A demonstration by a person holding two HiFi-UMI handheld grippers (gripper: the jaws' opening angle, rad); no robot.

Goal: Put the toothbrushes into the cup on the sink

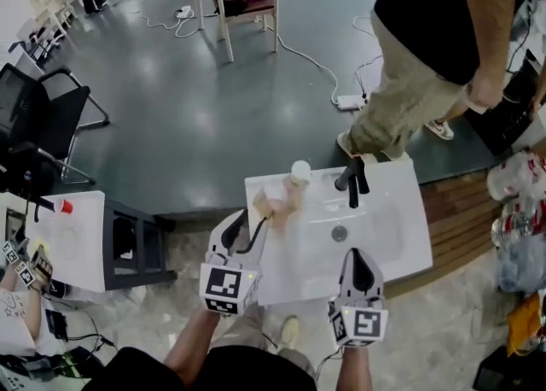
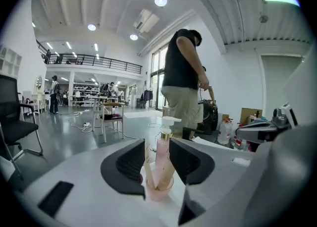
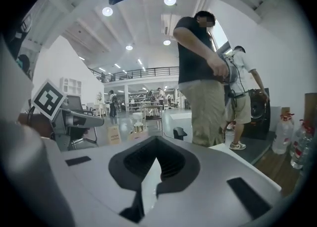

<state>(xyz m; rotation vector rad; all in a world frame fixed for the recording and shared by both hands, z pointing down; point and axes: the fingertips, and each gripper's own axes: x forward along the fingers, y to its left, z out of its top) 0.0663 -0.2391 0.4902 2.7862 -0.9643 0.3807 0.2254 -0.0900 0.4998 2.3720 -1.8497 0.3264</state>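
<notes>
Left gripper [image 1: 247,227] nearest me, above the sink's [image 1: 392,240] left edge, toward the near-left corner. My fingers there stand wide apart and clamp nothing. In the left gripper view [image 2: 157,147] the gap frames the pink cup [image 2: 159,187], which lies just past the tips. I can't tell whether the left pad grazes a handle.

Right gripper [image 1: 356,254] over the sink's near edge, right of the middle. Its fingers are pressed together with nothing between them [image 3: 156,146].

Cup [image 1: 271,208] stands on the sink's rim by the far-left corner. Toothbrushes [image 2: 166,170] are in it: two pale handles, leaning apart, heads not readable. From the head view they show as tan sticks [image 1: 263,204] rising from the cup.

Pump bottle [image 1: 299,183], pink with a white top, stands just behind the cup on the far edge [image 2: 163,144].

Black faucet [image 1: 352,180] at the middle of the far edge, drain [image 1: 339,233] in the basin below it.

A person [image 1: 426,56] in a dark top and khaki shorts stands beyond the far-right corner.
</notes>
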